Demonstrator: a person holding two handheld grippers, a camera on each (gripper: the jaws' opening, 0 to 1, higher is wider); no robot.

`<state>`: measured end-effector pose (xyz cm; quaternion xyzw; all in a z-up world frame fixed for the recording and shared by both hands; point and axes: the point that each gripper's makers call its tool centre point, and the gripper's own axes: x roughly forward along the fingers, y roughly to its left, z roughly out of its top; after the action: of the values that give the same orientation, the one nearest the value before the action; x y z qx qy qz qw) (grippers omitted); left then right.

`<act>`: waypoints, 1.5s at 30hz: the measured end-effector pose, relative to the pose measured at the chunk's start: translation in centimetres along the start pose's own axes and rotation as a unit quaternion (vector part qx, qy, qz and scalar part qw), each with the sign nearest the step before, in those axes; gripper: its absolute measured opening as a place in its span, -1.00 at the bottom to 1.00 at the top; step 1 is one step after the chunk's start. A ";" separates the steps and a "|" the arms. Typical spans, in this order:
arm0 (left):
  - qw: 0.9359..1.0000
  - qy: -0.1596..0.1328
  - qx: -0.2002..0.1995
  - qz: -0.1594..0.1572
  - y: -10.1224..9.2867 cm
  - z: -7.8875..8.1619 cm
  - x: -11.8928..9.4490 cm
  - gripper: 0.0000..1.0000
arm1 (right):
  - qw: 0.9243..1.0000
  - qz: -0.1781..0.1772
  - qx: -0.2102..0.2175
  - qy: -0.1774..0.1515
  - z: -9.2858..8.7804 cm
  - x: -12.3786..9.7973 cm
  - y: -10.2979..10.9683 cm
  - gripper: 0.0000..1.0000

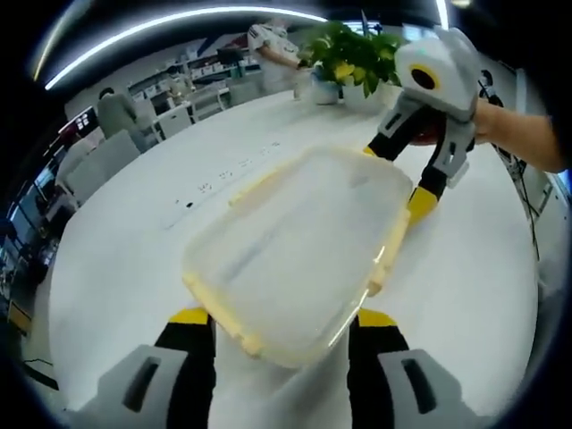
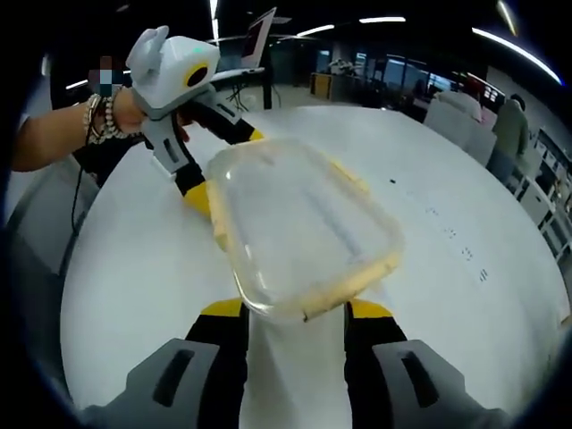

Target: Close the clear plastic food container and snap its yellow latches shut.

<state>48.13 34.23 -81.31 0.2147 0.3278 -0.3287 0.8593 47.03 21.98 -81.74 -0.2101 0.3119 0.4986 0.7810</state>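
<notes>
The clear plastic container (image 1: 299,250) lies on the white table (image 1: 116,259) with its lid on top. Yellow latches (image 1: 390,252) run along its edges; I cannot tell whether they are snapped down. My left gripper (image 1: 282,317) is open, its yellow-tipped jaws spread on either side of the container's near end. The right gripper (image 1: 399,176) reaches in from the far side, jaws flanking the opposite end. In the right gripper view the container (image 2: 304,223) lies between my open right gripper (image 2: 295,309) and the left gripper (image 2: 223,166) at the far end.
A potted green plant (image 1: 353,54) stands at the table's far edge. A hand (image 1: 509,125) holds the right gripper, and an arm with bracelets (image 2: 98,116) holds the left. An open laptop (image 2: 255,40) sits beyond. Chairs and people fill the office background.
</notes>
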 end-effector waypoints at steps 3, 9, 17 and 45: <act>1.000 0.000 0.001 -0.002 0.2 0.0 0.2 0.10 | 1.000 -0.003 -0.004 0.001 0.2 0.2 -0.2 -0.22; 1.000 -0.002 0.000 -0.005 0.5 -0.1 0.6 0.12 | 1.000 -0.004 -0.002 0.000 0.3 0.4 -0.4 -0.22; 1.000 0.000 -0.006 -0.012 0.6 -0.4 1.0 0.12 | 1.000 -0.004 0.016 -0.004 0.3 0.5 -0.4 -0.21; 0.997 -0.053 -0.054 0.033 0.6 1.4 -4.4 0.30 | 0.998 -0.039 0.040 -0.041 1.9 -5.0 0.4 -0.09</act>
<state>46.59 35.68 -77.14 0.1613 0.2921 -0.2928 0.8961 45.60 20.13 -76.85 -0.1701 0.2914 0.4633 0.8194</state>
